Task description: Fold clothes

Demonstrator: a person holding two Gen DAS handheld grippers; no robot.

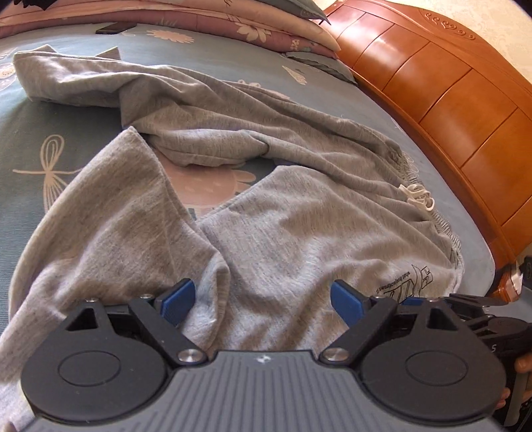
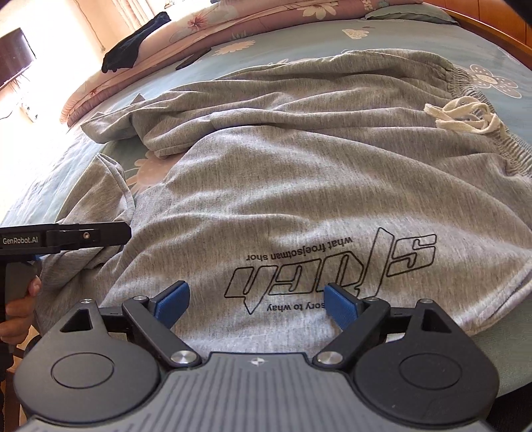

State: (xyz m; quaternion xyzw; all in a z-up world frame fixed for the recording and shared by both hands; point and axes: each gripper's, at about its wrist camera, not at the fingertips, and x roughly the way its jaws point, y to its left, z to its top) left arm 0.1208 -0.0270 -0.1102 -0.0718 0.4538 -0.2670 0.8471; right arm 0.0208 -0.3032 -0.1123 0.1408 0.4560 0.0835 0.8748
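Grey sweatpants [image 1: 266, 206] lie crumpled on the blue flowered bedsheet [image 1: 40, 119], with an elastic waistband and a white drawstring [image 1: 417, 196] at the right. They also show in the right wrist view [image 2: 299, 186], with a black printed logo [image 2: 332, 266] and the drawstring [image 2: 465, 116]. My left gripper [image 1: 262, 302] is open, hovering just above a fold of the near leg. My right gripper [image 2: 256, 305] is open, just above the fabric near the logo. Neither holds anything. The left gripper's body [image 2: 66, 237] shows at the left edge of the right wrist view.
An orange wooden headboard [image 1: 449, 99] runs along the right. Pink flowered quilts [image 1: 232, 20] are stacked at the back of the bed. A dark phone [image 1: 114, 28] lies on the sheet, and a dark cloth [image 2: 133, 50] lies on the quilt.
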